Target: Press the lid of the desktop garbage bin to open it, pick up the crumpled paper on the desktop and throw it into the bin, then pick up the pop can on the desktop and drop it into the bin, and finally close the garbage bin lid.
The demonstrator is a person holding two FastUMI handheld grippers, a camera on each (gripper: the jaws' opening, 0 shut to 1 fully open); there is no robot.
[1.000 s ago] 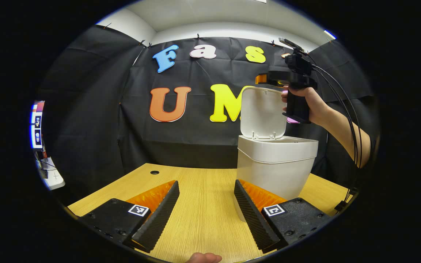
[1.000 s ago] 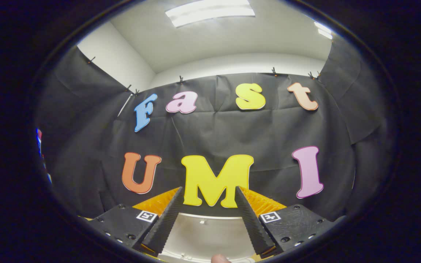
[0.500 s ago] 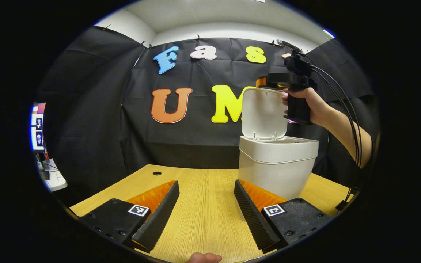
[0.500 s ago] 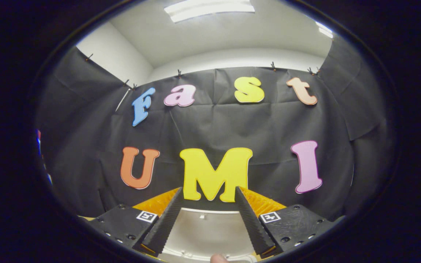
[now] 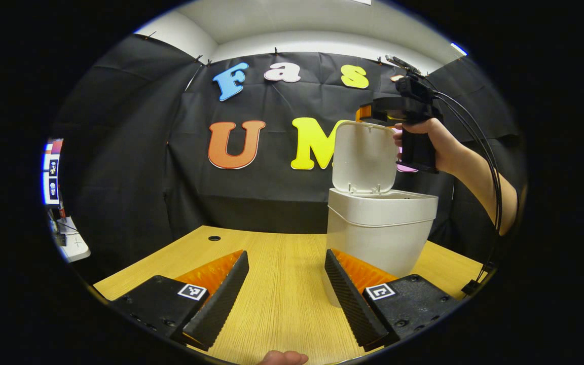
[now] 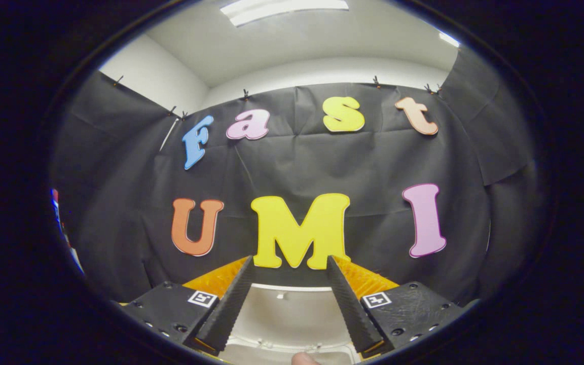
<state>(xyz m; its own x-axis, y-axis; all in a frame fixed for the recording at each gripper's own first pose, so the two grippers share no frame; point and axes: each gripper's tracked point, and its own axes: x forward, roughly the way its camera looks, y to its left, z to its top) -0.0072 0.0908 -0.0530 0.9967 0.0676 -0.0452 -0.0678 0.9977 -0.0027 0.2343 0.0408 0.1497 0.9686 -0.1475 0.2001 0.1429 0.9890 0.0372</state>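
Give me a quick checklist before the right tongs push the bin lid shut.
1. Lid standing open, upright on its hinge: ok.
2. Right tongs at the lid's top edge, open and holding nothing: ok.
3. Left tongs low over the table, open, apart from the lid: ok.
4. Bin upright on the table: ok.
5. Crumpled paper and pop can already inside the bin: cannot tell, its inside is hidden.
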